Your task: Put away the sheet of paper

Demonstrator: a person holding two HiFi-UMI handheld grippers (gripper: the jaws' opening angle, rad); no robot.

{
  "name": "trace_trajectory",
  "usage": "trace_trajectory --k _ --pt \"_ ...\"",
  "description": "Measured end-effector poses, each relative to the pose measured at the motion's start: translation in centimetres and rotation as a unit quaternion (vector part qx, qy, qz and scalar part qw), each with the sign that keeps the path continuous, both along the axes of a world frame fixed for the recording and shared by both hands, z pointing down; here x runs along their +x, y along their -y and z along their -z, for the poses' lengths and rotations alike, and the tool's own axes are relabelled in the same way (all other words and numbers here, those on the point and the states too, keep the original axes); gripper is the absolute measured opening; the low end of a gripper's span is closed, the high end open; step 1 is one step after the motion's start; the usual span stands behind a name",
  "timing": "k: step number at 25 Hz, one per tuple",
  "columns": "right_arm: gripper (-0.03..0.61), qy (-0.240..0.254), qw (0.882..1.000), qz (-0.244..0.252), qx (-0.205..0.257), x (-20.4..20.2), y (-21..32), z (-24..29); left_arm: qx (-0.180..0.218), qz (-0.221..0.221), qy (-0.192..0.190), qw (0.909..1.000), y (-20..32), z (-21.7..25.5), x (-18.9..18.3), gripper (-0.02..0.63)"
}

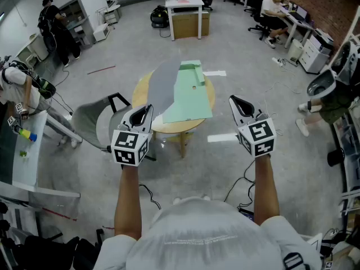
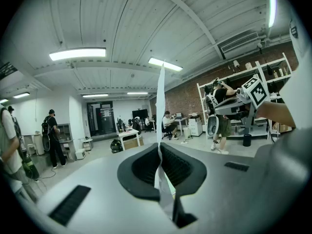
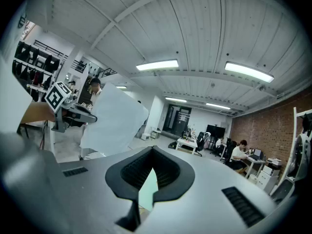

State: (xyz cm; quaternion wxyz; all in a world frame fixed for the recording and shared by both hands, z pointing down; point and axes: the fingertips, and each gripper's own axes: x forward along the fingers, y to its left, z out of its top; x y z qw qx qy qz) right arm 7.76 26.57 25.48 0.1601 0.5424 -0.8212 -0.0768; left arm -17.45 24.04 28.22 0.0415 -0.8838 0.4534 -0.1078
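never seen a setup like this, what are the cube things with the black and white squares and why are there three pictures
There is no robot here. A person holds a two-jaw gripper in each hand, and the patterned cubes are part of those grippers.

The head view comes from a camera on the person's head, looking steeply down. The other two views come from a camera riding on each gripper, looking along its jaws.

The left gripper has its jaws shut on a sheet of paper, held up over the round wooden table. In the left gripper view the paper shows edge-on. A green board lies on the table.

The right gripper holds nothing. Its jaws look closed, and the green seen through them is probably the board beyond.
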Motion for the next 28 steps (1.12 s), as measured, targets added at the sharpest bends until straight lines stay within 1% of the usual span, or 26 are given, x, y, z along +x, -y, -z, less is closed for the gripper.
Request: trace_trajectory --k 5,12,16,20,23,28 --pt "0.028 0.006 1.000 0.008 -0.002 0.6 0.6 -0.4 -0.003 0.006 0.003 1.0000 0.2 -0.4 0.9 0.021" --pt "0.029 0.034 0.999 0.022 0.000 2.6 0.8 -1.0 -0.003 0.029 0.008 0.9995 0.0 -0.6 2.8 0.021" --pt "0.029 0.036 0.999 0.037 -0.004 3.4 1.1 -1.4 -0.004 0.044 0.007 0.9990 -0.1 -0.7 3.8 0.021" --pt "0.029 0.036 0.998 0.047 -0.011 4.4 1.8 -2.2 -0.012 0.058 -0.002 0.9982 0.1 -1.5 4.6 0.021" --pt "0.028 0.036 0.998 0.054 -0.015 4.8 2.7 -3.0 -0.014 0.062 -0.007 0.9979 1.1 -2.2 5.2 0.021" --pt "0.028 0.037 0.997 0.057 -0.024 4.8 6.2 -3.5 -0.020 0.056 -0.008 0.9982 4.6 -3.1 6.1 0.021"
